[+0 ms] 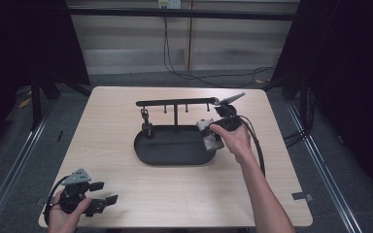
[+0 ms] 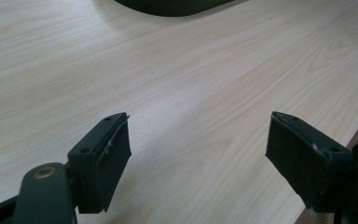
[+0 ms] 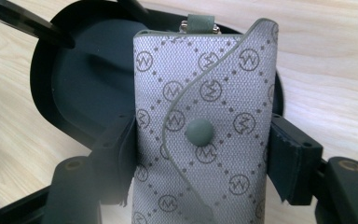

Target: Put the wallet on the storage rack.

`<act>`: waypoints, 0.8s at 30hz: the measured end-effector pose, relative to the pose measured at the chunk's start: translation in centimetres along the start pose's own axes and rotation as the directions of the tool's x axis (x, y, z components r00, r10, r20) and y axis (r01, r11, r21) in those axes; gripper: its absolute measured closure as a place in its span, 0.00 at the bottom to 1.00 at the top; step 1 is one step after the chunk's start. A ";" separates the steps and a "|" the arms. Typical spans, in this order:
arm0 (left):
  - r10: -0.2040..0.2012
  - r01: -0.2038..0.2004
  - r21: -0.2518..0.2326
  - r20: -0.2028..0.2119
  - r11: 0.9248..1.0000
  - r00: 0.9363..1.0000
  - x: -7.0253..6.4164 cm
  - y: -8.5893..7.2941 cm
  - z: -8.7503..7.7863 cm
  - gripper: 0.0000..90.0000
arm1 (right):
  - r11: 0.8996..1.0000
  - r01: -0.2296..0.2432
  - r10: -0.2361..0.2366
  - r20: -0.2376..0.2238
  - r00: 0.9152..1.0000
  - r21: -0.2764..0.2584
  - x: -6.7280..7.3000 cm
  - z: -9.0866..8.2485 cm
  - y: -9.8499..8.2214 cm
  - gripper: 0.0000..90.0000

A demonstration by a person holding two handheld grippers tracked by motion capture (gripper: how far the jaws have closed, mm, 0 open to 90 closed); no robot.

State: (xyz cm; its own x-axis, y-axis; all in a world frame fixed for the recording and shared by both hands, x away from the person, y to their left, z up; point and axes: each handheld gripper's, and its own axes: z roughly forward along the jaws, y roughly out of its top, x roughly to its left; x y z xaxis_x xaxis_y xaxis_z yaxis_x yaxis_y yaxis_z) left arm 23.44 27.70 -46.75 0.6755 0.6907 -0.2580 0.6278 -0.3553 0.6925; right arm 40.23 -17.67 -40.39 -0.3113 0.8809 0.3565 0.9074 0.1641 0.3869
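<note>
The right tool [image 3: 200,154] is pinching a grey patterned key pouch [image 3: 205,116] by its 2 long sides, the pads pressing squarely on the fabric just below the snap button [image 3: 199,132]. In the high view this tool [image 1: 212,132] is holding the pouch [image 1: 209,133] over the right end of the black oval tray [image 1: 172,145], beneath the right end of the hook rail [image 1: 175,102] that is standing on a post from the tray. A small metal clasp on a green tab [image 3: 200,22] is showing at the pouch's top edge.

The step in hand seems to be carrying the pouch to the stand, either to hang it by that clasp or to lay it in the tray. To do it well, the grip is best kept as it is, centred and level, so the pouch is not twisting. The clasp end should be leading, approaching a free peg slowly from below and to the side, without knocking the rail or the item already hanging at its left [image 1: 145,116].

The left tool [image 1: 92,194] is resting at the near left corner of the bench [image 1: 126,194], its jaws spread wide and holding nothing, with bare wood [image 2: 191,93] between them.
</note>
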 end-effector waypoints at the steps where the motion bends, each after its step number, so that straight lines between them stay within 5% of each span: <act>1: 0.002 -0.002 0.001 -0.001 1.000 1.000 0.0 0.0 0.0 0.24 | 1.000 0.005 -0.005 -0.002 1.000 0.000 0.0 0.3 0.0 0.37; 13: 0.004 -0.003 0.006 -0.006 1.000 1.000 0.0 0.0 0.1 0.24 | 0.999 0.024 -0.025 -0.022 0.999 -0.037 0.0 2.8 -0.2 0.37; 24: 0.002 -0.002 0.008 -0.007 1.000 1.000 0.0 0.0 0.1 0.24 | 0.998 -0.032 0.030 -0.033 0.999 -0.044 -0.9 4.3 -1.2 0.37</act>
State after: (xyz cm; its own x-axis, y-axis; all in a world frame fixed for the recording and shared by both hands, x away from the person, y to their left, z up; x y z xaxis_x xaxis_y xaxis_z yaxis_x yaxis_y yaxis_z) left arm 23.41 27.64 -46.80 0.6740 0.6943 -0.2522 0.6297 -0.3615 0.6876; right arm 40.69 -16.79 -44.81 -0.2927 0.8702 0.3963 0.9034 0.1160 0.4127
